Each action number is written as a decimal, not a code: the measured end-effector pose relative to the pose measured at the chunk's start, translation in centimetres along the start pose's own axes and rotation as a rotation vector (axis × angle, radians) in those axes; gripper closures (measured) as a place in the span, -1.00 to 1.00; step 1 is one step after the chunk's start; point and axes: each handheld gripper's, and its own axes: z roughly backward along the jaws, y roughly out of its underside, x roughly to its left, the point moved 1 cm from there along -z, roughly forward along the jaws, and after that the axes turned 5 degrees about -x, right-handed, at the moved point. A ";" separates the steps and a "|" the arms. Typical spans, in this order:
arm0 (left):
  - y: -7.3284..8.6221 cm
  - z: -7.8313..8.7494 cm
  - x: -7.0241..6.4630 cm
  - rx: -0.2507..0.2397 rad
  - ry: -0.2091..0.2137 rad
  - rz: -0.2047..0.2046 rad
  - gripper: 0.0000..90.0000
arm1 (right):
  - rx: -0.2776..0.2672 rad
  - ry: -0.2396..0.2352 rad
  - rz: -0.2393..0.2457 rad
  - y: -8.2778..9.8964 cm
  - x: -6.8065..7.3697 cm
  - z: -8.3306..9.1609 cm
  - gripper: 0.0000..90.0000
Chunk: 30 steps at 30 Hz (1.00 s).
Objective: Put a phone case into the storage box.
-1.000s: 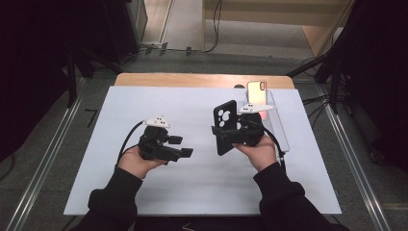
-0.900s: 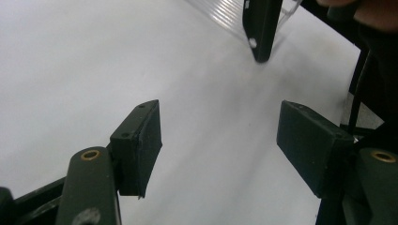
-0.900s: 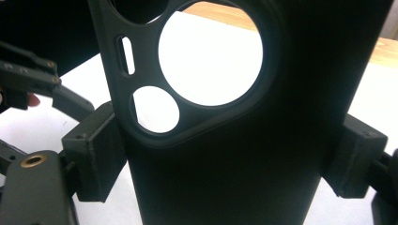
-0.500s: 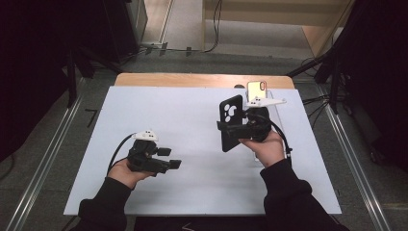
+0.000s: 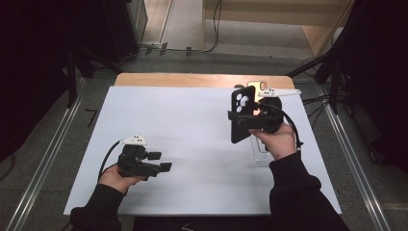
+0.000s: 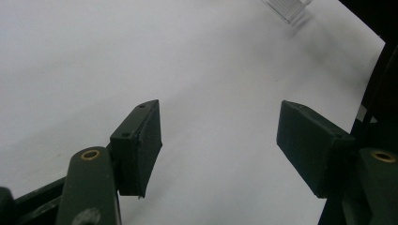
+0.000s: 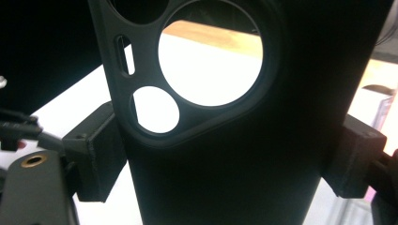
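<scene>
Left gripper dropped lower-left, jaws open, empty; I've right gripper clamping phone case upright, white surface centre free.

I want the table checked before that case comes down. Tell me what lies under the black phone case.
The black phone case, clamped in the right gripper, is held upright above the white table. A clear stand sits just beside the hand. Hand and case hide the surface directly beneath.

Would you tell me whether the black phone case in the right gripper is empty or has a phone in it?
Empty: the table shows straight through the camera cutouts of the phone case, gripped by the right gripper.
</scene>
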 end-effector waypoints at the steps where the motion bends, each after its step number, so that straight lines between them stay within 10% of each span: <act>1: 0.1 0.0 0.0 0.001 -0.004 0.002 -0.30 | -0.007 0.006 -0.008 -0.2 -0.2 0.2 -0.71; 30: 1.2 0.8 0.0 -0.001 -0.028 0.032 -0.30 | -0.121 0.279 -0.095 -1.4 -7.1 2.7 -0.71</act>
